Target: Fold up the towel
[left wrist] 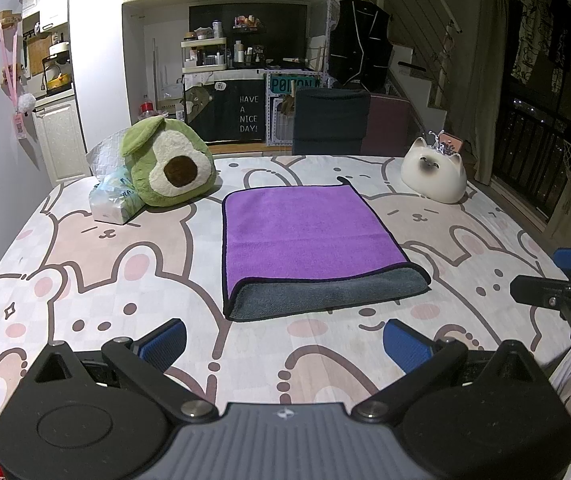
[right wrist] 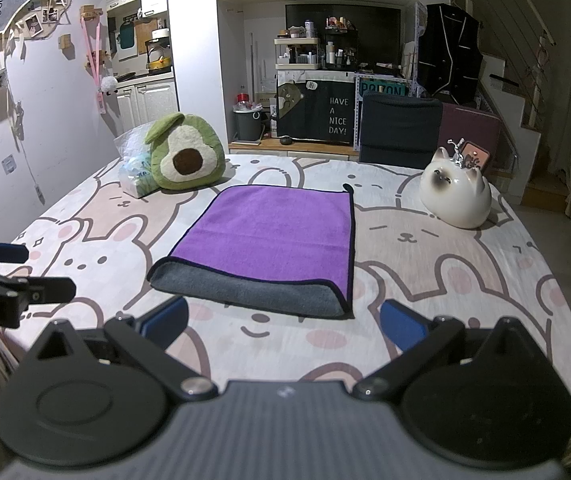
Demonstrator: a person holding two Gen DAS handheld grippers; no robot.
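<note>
While the purple towel (left wrist: pixel 309 236) is lying flat in the middle of the frame on the bunny tablecloth (left wrist: pixel 125 280), it is already showing one fold, with its grey underside (left wrist: pixel 325 294) peeking out along the near edge. The left gripper (left wrist: pixel 285 344) is hanging low in the frame just in front of that grey edge, with its blue pads spread wide and holding nothing. The right gripper (right wrist: pixel 283 326) is doing the same in its own view, wide apart and not touching the cloth.

I am guessing another fold is coming next. To do it well, each gripper should be pinching one corner of the same side, lifting together, and laying black trim on black trim so the sides are matching.

To the upper left, the avocado plush (left wrist: pixel 171 166) is sitting near the towel's far corner, with a tissue pack (left wrist: pixel 111 202) beside it. To the upper right, the white cat figure (left wrist: pixel 435 174) is sitting well apart from the towel. Bare cloth is showing on both sides and in front, so folding sideways looks safest.
</note>
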